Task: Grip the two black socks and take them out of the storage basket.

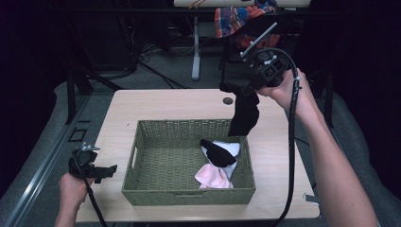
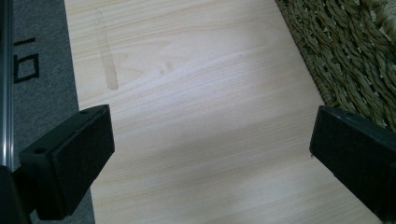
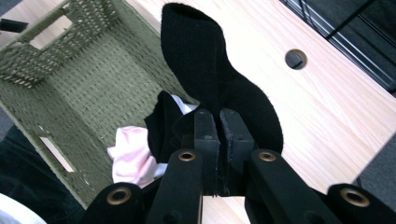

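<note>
A black sock [image 1: 246, 113] hangs in the air above the far right corner of the green woven basket [image 1: 142, 156], held by my right gripper [image 1: 246, 89], which is shut on it. The right gripper view shows the same sock [image 3: 210, 74] dangling from my closed jaws [image 3: 219, 121] over the basket rim [image 3: 28, 65]. Inside the basket lie another black sock [image 1: 216, 152], a white cloth [image 1: 231, 147] and a pink cloth [image 1: 213, 177]. My left gripper [image 1: 105, 171] rests low at the table's near left, jaws open over bare wood [image 2: 205, 140], beside the basket wall [image 2: 355, 60].
The light wooden table [image 1: 165, 101] has a round cable hole [image 1: 228, 100] behind the basket. Grey floor and a metal rail [image 2: 5, 79] run past the table's left edge. A plaid cloth [image 1: 231, 19] hangs on furniture far behind.
</note>
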Action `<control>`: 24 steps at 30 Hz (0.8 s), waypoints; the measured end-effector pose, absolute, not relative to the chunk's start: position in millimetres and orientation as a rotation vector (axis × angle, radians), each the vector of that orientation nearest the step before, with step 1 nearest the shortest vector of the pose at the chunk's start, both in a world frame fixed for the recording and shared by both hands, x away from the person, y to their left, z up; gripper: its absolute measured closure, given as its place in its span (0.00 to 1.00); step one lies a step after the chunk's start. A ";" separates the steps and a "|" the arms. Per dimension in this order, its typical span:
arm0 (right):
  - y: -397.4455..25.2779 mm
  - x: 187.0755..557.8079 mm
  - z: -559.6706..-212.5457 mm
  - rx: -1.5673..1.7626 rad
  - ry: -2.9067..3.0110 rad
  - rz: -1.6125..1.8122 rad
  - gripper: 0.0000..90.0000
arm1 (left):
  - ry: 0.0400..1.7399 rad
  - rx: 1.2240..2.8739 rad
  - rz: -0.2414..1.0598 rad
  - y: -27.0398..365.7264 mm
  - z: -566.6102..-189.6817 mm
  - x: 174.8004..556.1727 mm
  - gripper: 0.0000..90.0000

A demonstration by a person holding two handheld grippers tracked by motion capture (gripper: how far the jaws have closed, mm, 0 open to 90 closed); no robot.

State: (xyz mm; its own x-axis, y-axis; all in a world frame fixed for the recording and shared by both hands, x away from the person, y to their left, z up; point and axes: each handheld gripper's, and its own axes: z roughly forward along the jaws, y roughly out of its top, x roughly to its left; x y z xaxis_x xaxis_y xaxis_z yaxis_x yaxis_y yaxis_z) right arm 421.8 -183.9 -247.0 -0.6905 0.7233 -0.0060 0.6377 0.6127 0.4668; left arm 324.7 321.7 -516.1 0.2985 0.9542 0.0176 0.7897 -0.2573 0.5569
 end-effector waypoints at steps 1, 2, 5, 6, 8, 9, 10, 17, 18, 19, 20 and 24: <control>-187.2 421.2 -246.6 1.138 2.638 0.655 0.96 | 1.553 2.125 0.493 321.6 -516.1 324.8 0.00; -190.6 420.6 -246.1 1.147 2.636 0.650 0.96 | 1.553 2.126 0.494 321.6 -516.1 324.8 0.00; -200.7 419.7 -246.8 1.165 2.621 0.639 0.96 | 1.553 2.127 0.494 321.5 -516.1 324.8 0.00; -204.1 419.4 -247.1 1.175 2.618 0.632 0.96 | 1.553 2.128 0.493 321.5 -516.1 324.8 0.00; -211.1 418.8 -248.2 1.192 2.610 0.613 0.96 | 1.553 2.131 0.494 321.3 -516.0 324.8 0.00; -214.8 418.5 -249.2 1.200 2.605 0.614 0.96 | 1.551 2.135 0.487 321.5 -515.7 324.9 0.00; -218.6 418.4 -250.3 1.209 2.600 0.606 0.96 | 1.553 2.128 0.500 321.0 -516.2 324.8 0.00; -246.4 419.5 -264.2 1.286 2.579 0.609 0.96 | 1.554 2.131 0.495 320.6 -516.1 324.9 0.00; -250.4 419.9 -266.8 1.296 2.578 0.614 0.96 | 1.554 2.133 0.495 320.5 -516.1 324.9 0.00; -254.4 420.2 -269.7 1.308 2.577 0.628 0.96 | 1.554 2.134 0.495 320.4 -516.1 325.0 0.00; -258.3 420.4 -272.7 1.320 2.573 0.642 0.96 | 1.554 2.135 0.495 320.3 -516.1 325.0 0.00; -270.3 422.8 -288.3 1.368 2.567 0.642 0.96 | 1.551 2.142 0.488 320.4 -515.8 325.3 0.00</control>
